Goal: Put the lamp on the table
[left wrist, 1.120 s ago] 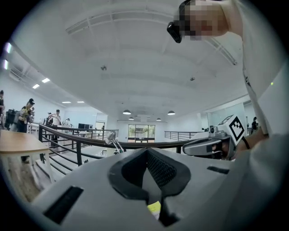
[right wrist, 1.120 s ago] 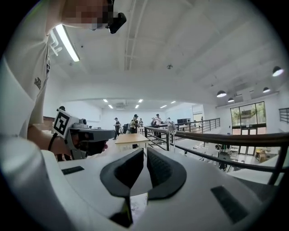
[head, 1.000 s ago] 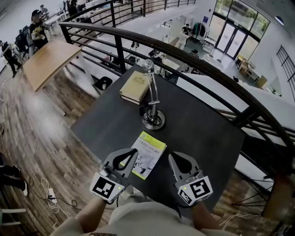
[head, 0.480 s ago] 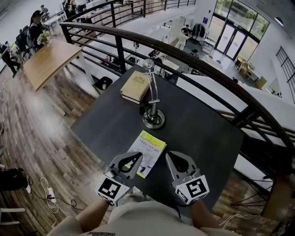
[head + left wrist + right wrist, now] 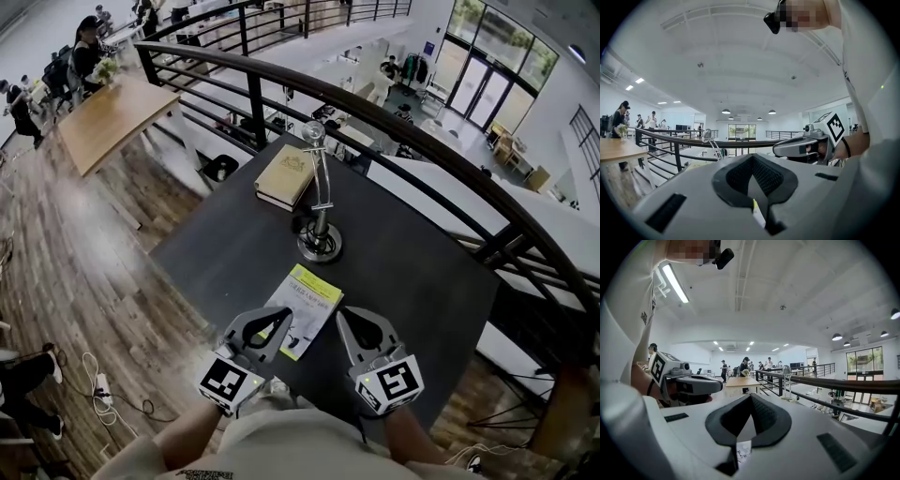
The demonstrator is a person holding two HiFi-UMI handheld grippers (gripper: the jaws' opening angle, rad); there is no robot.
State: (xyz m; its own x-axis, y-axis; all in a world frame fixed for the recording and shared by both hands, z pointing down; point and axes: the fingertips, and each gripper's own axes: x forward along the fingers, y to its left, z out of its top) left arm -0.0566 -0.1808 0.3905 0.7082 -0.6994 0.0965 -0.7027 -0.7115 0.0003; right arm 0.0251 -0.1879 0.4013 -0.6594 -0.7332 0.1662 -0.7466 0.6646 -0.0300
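The lamp, a slim metal stem on a round chrome base, stands upright in the middle of the dark table. It also shows small and far off in the left gripper view and the right gripper view. Both grippers hover side by side over the table's near edge, well short of the lamp. My left gripper is shut with nothing held. My right gripper is likewise shut and empty.
A yellow-and-white booklet lies just ahead of the left gripper. A tan book rests at the table's far corner. A dark metal railing curves behind the table over a drop to a lower floor. At far left are a wooden table and people.
Both grippers have drawn back slightly toward the near edge and closer together. The head view has shifted a little. The lamp has not moved.
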